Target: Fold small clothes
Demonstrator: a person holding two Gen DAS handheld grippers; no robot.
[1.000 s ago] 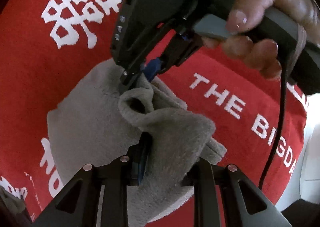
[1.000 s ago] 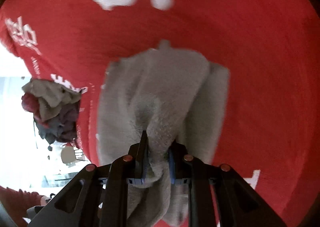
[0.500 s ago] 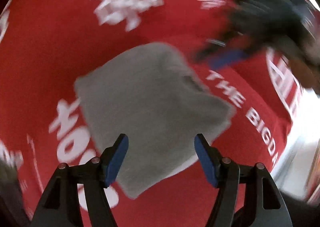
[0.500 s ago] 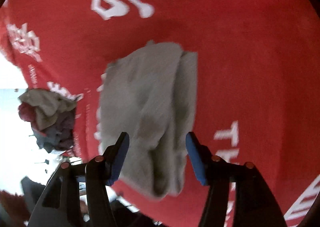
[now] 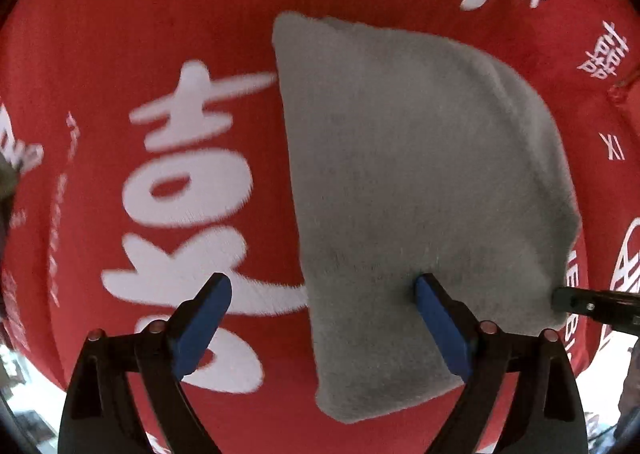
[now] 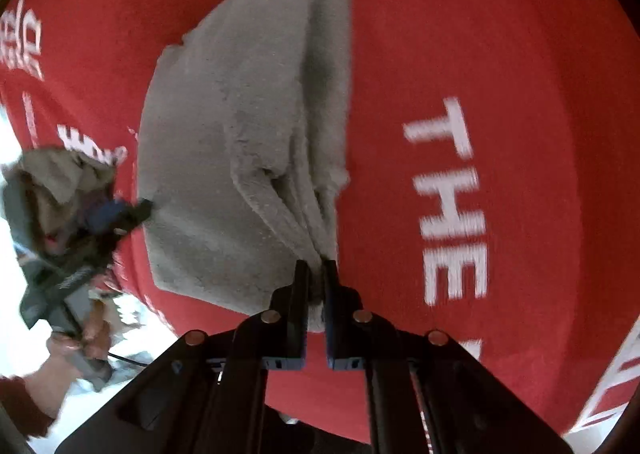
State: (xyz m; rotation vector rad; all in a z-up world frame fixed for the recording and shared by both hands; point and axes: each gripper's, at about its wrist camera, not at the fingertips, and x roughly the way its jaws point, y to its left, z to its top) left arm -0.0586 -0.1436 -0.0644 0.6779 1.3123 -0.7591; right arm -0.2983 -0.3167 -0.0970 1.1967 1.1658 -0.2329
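A grey fleece cloth (image 5: pixel 420 174) lies folded on the red printed cover (image 5: pixel 140 34). My left gripper (image 5: pixel 322 320) points straight down over the cloth's left edge, and its jaws are opening wide. One blue pad (image 5: pixel 438 324) hangs over the fleece and the other over the red cover, neither pressing. In the right wrist view the same cloth (image 6: pixel 224 114) shows stacked layers along one side. My right gripper (image 6: pixel 316 274) is shut on its near corner, with the layers bunched between the pads. The left gripper (image 6: pixel 124 210), in a person's hand (image 6: pixel 80 338), sits at the cloth's left side.
The red cover with white lettering (image 6: pixel 448 198) spreads under everything. A crumpled pile of grey and dark clothes (image 6: pixel 52 182) lies at its left edge in the right wrist view. The right gripper's black tip (image 5: pixel 576 304) pokes in beside the cloth's right corner.
Both grippers let go of the raised fold, and the cloth dropped flat. My right gripper then closed on the near corner. The left gripper rolled, slid to the cloth's edge and spread wider.
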